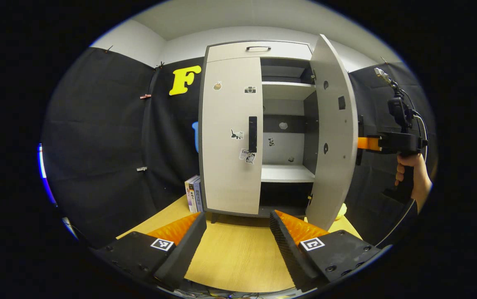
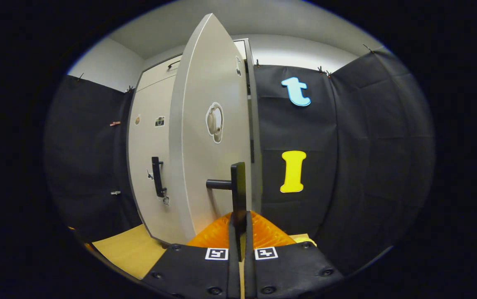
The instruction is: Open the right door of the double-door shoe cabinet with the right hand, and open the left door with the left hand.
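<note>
The grey double-door shoe cabinet (image 1: 238, 52) stands on the wooden table. Its left door (image 1: 230, 133) is closed, with a black vertical handle (image 1: 253, 133). Its right door (image 1: 333, 133) is swung out, showing shelves (image 1: 287, 172) inside. My left gripper (image 1: 236, 232) hovers open over the table, short of the cabinet. In the right gripper view my right gripper (image 2: 238, 218) is shut on the right door's black handle (image 2: 238, 187), with the open door (image 2: 209, 137) edge-on before it and the left door's handle (image 2: 157, 176) beyond. The right gripper (image 1: 367, 143) and a hand (image 1: 412, 174) also appear behind the open door.
Several books (image 1: 194, 194) stand upright at the cabinet's left foot. A yellow object (image 1: 341, 211) peeks out behind the open door's lower edge. The wooden tabletop (image 1: 234, 257) stretches between my left gripper and the cabinet. Black cloth walls close in on both sides.
</note>
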Demonstrator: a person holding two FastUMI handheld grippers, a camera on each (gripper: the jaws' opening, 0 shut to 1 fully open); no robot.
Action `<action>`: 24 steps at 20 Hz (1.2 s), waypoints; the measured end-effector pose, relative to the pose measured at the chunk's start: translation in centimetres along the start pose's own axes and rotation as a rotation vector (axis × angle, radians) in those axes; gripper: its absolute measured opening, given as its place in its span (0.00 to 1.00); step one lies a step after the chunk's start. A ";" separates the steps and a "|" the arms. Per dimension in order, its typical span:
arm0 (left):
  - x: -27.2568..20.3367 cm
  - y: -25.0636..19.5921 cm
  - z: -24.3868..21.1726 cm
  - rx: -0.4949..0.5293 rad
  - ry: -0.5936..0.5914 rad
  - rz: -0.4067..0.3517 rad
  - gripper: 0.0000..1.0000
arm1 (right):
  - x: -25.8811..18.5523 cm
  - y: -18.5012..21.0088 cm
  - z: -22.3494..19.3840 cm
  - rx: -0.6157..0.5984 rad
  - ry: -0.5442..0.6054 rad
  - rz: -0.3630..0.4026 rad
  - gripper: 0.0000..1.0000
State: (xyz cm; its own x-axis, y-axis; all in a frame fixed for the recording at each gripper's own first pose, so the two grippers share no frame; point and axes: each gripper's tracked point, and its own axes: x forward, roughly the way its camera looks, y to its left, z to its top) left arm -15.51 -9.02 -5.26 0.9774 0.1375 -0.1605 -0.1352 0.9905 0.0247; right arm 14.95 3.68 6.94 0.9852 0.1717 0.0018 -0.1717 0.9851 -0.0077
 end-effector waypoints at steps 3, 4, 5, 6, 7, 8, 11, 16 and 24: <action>1.1 0.6 0.2 0.006 0.005 -0.019 0.95 | -0.2 0.7 -0.4 0.077 0.019 0.017 0.05; 1.4 0.8 0.2 0.006 0.005 -0.023 0.95 | -0.3 1.1 -0.5 0.083 0.020 0.015 0.07; 1.9 0.9 0.4 0.004 0.005 -0.029 0.95 | -0.3 0.7 -0.4 0.072 0.020 0.006 0.08; 2.3 1.2 0.6 0.003 0.005 -0.035 0.95 | -0.3 0.2 -0.3 0.059 0.019 -0.008 0.07; 2.7 1.6 0.9 0.001 0.002 -0.040 0.95 | -0.2 0.0 -0.3 0.052 0.019 -0.018 0.07; 3.4 1.9 1.0 -0.001 -0.001 -0.047 0.93 | -0.2 0.0 -0.4 0.054 0.025 -0.023 0.06; 5.1 2.7 1.7 -0.006 -0.006 -0.072 0.95 | -0.6 -0.2 -0.6 0.049 0.037 -0.050 0.05; 8.7 3.8 2.5 -0.009 -0.017 -0.112 0.95 | -3.9 -0.4 -3.0 0.029 0.107 -0.083 0.07; 16.4 3.9 5.5 0.047 -0.051 -0.177 0.95 | -8.8 2.0 -3.4 0.075 0.079 -0.107 0.06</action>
State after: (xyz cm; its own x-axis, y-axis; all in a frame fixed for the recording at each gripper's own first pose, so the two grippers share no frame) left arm 0.91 -2.95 -2.42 0.9924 -0.0402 -0.1165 0.0459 0.9979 0.0467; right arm 5.97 4.13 3.51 0.9945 0.0673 -0.0799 -0.0623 0.9960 0.0634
